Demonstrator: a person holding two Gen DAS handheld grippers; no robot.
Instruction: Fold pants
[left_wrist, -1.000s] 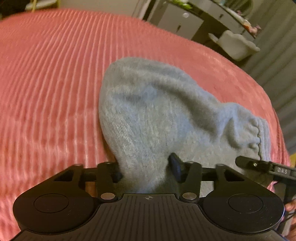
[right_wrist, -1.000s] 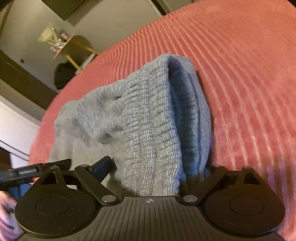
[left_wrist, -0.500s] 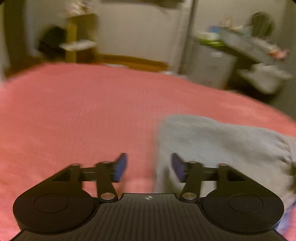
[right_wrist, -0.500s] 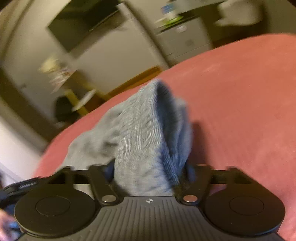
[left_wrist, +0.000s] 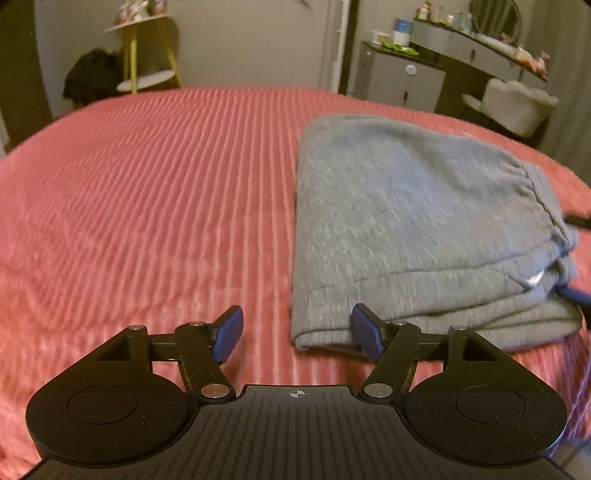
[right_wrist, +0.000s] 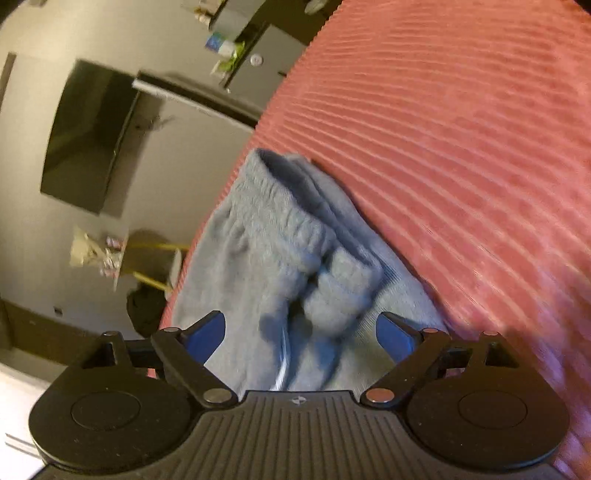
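**A:** What's the left gripper (left_wrist: 295, 334) doing rn?

**B:** Jaws opening, nothing pinched. Right blue pad sits at the corner of the folded grey knit sweatpants (left_wrist: 417, 229), lying on the pink ribbed bedspread (left_wrist: 147, 206).

**A:** And the right gripper (right_wrist: 297, 338)?

**B:** Wide but closing a bit, bunched elastic waistband (right_wrist: 280, 225) between the pads, not squeezed afaict.

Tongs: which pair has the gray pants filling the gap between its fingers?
The right tongs, now closing, pads clear of the pants; the opening left tongs frame mostly red bedspread.
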